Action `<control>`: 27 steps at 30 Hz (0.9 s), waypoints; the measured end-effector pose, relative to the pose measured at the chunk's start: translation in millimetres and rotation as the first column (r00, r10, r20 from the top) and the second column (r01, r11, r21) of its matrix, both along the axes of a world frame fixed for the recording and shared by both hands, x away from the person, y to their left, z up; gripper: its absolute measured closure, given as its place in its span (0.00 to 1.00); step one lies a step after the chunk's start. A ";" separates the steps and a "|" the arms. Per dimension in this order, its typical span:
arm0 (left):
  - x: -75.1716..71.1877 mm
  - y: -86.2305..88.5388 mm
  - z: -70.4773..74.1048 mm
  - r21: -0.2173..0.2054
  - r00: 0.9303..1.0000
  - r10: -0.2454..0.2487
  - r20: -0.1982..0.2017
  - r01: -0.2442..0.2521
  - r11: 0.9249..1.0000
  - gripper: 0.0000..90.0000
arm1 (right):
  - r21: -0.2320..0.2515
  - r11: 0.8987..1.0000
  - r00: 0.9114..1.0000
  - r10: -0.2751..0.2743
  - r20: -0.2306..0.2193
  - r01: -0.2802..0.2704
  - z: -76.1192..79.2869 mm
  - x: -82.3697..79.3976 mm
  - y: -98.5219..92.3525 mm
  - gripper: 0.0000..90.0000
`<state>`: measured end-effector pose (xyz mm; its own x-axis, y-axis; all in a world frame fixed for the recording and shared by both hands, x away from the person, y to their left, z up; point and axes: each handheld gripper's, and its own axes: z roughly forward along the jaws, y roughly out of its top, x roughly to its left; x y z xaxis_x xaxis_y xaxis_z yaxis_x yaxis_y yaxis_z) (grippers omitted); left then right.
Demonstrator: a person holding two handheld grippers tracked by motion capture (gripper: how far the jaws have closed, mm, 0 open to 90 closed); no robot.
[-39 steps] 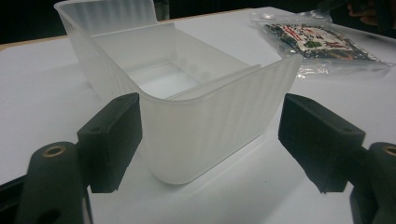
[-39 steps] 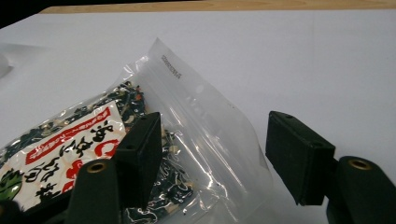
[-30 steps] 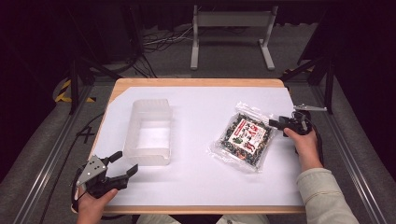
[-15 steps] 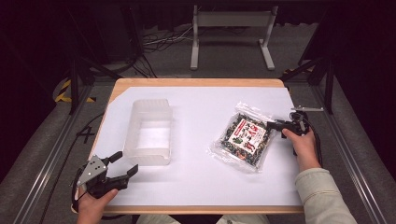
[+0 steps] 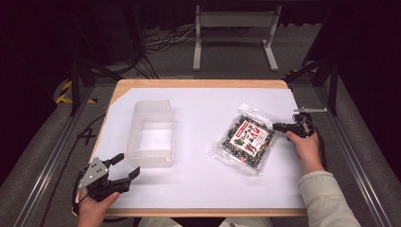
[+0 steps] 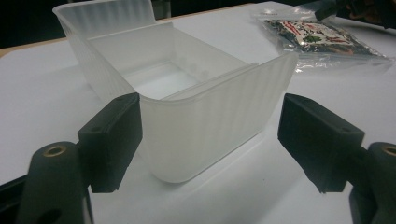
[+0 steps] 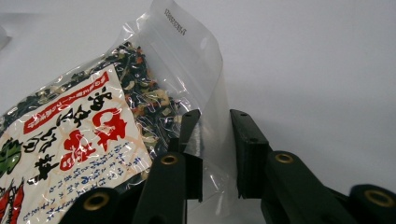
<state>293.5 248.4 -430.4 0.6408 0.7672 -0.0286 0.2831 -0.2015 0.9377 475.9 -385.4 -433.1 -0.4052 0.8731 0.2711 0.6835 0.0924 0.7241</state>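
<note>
Evidently caught the packet (image 5: 246, 138) by its clear edge on the table's (image 5: 198, 189) right side, the right gripper (image 7: 215, 140) having just been closing on it, not yet pinched tight. Kept the left gripper (image 6: 205, 135) spread wide before the tub (image 6: 187, 98), presumably awaiting the packet.

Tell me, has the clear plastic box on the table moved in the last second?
No. The clear plastic box sits in the same spot on the white table, as far from its left edge as before.
</note>
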 end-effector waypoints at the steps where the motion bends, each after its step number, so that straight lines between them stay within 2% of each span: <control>1: -0.3 -0.7 0.2 0.003 1.000 -0.003 0.002 0.003 1.000 0.26 | -0.009 1.000 1.000 0.003 0.002 -0.003 0.8 -0.2 0.5 0.88; 2: -0.5 -1.0 0.7 0.013 1.000 -0.005 0.002 0.005 1.000 0.26 | -0.012 1.000 1.000 0.008 0.005 -0.008 2.3 -0.8 0.2 0.93; 5: -1.4 -0.9 2.1 0.014 1.000 -0.003 0.004 0.003 1.000 0.26 | -0.004 1.000 1.000 0.013 0.008 -0.013 3.5 -1.6 -0.6 0.96; 8: -3.3 0.0 5.1 0.011 1.000 0.009 -0.003 -0.009 1.000 0.26 | -0.026 0.999 0.999 0.022 0.024 -0.022 7.0 -3.3 1.5 0.98; 11: -5.9 -1.9 9.4 0.055 1.000 0.010 0.021 -0.011 0.998 0.27 | -0.055 0.998 0.999 0.022 0.039 -0.020 11.4 -5.8 4.2 0.99; 14: -8.7 -4.3 13.3 0.052 1.000 0.001 0.024 -0.002 0.999 0.26 | -0.036 0.999 0.998 0.021 0.060 -0.019 16.8 -8.8 2.9 1.00; 18: -12.3 -8.3 17.9 0.072 1.000 -0.019 0.013 0.018 0.997 0.23 | -0.016 1.000 0.993 0.029 0.111 -0.027 30.9 -16.6 2.4 1.00; 21: -15.9 -11.4 22.2 0.071 1.000 -0.026 0.017 0.025 0.997 0.22 | -0.011 0.999 0.985 0.050 0.166 -0.048 47.4 -26.7 3.7 1.00; 27: -20.1 -9.7 28.3 0.030 1.000 -0.012 0.025 0.011 0.999 0.23 | 0.005 0.994 0.958 0.102 0.267 -0.107 82.4 -44.7 10.4 1.00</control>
